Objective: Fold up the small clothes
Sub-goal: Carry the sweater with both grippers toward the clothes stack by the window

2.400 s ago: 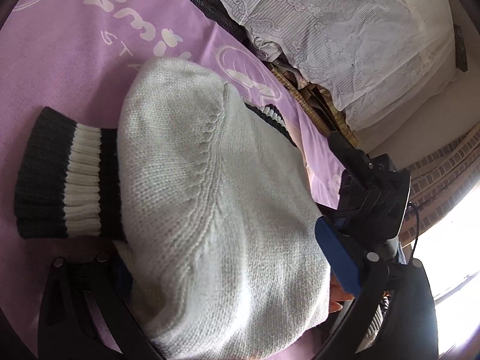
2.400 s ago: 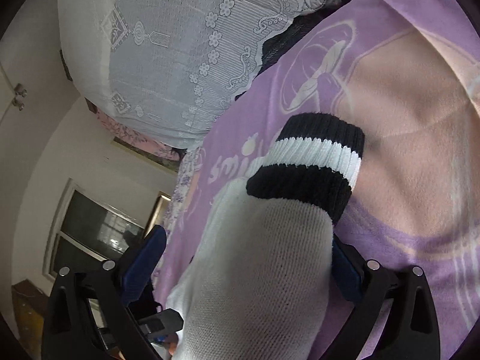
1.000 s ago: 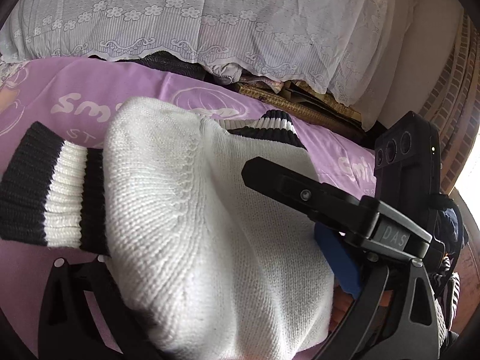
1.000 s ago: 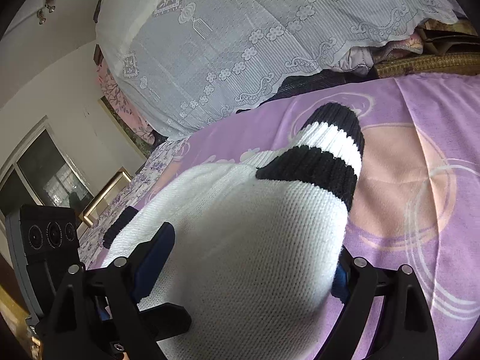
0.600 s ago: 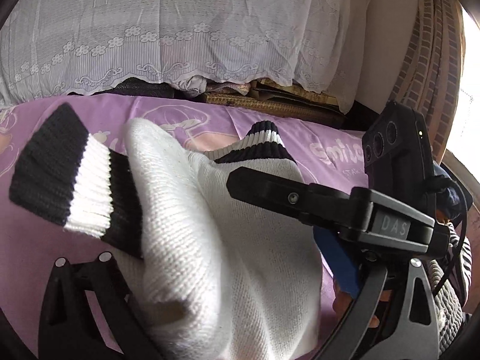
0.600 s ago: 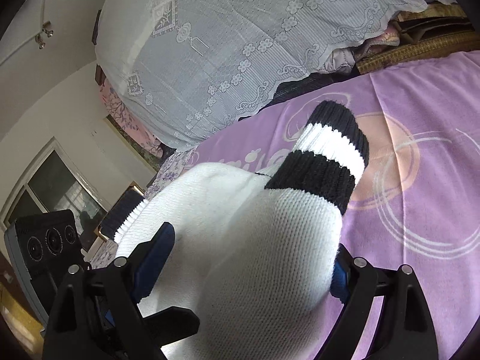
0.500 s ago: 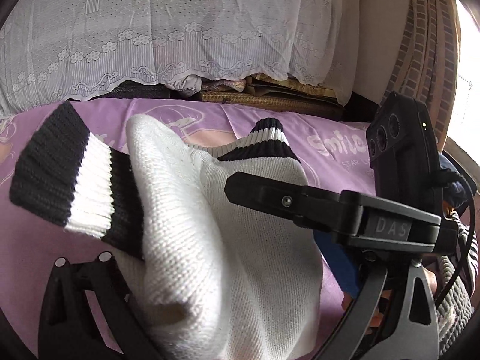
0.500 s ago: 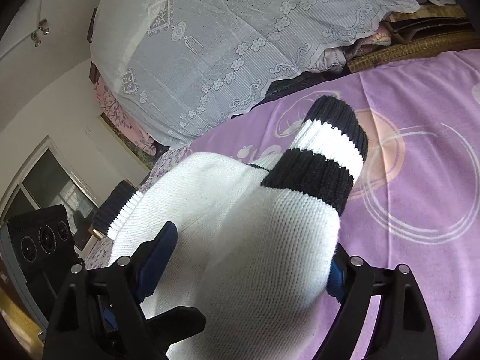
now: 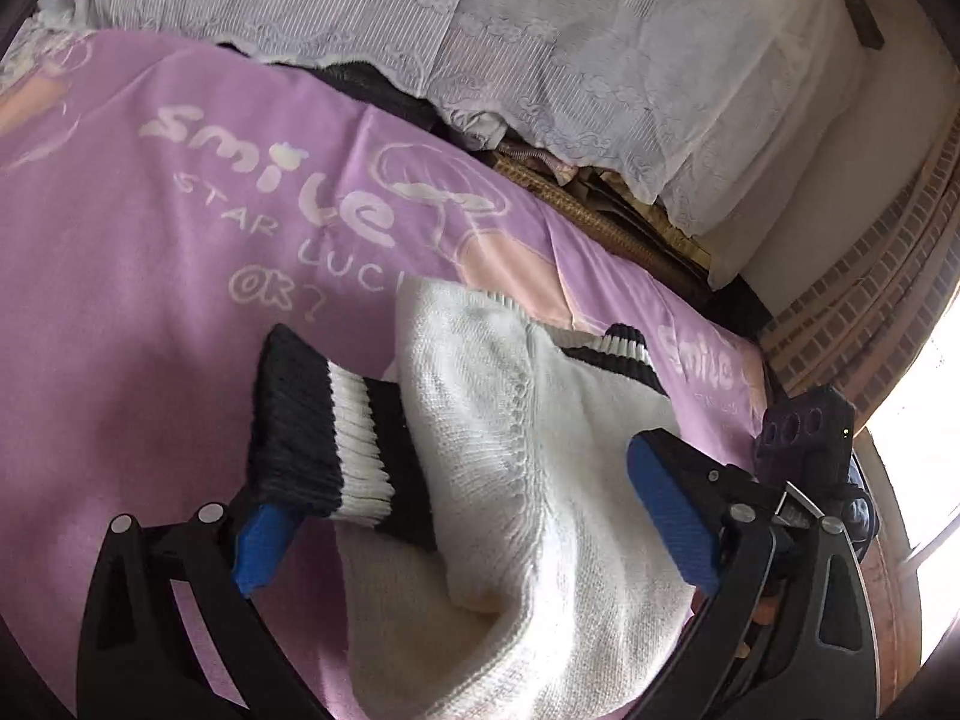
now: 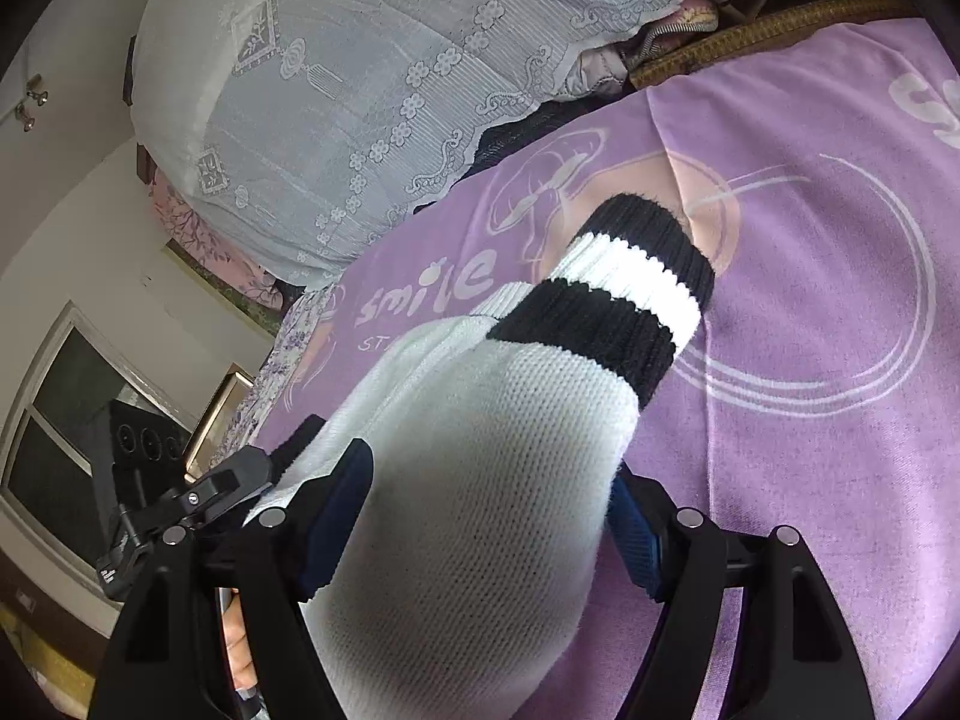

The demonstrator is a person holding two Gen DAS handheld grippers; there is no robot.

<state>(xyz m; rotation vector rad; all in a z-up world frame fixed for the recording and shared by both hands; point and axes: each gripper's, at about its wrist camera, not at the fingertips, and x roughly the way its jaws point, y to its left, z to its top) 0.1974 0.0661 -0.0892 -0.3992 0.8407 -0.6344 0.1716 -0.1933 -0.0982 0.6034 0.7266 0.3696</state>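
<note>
The white knit sweater [image 10: 480,510] lies bunched on the purple bedspread [image 10: 840,300], and each gripper has a sleeve's worth of it running straight out between its fingers. The right gripper [image 10: 486,528] straddles a fat roll of white knit: its blue pads sit against both flanks of the roll, and the jaws are closing in on it. From there the sleeve runs forward and a little to the right, ending in the black-and-white striped cuff [image 10: 624,294], which points toward the lace-covered pile [image 10: 420,60] at the head of the bed. The left gripper [image 9: 474,528] stands released, jaws wide; one blue pad sits just beside the other striped cuff [image 9: 324,432], the other pad is clear of the knit. The sweater's body spreads forward and rightward from it, toward the right gripper. I judge the fold turns on the right sleeve's long axis, and the right hand is the nearer one to swing that cuff across.
</note>
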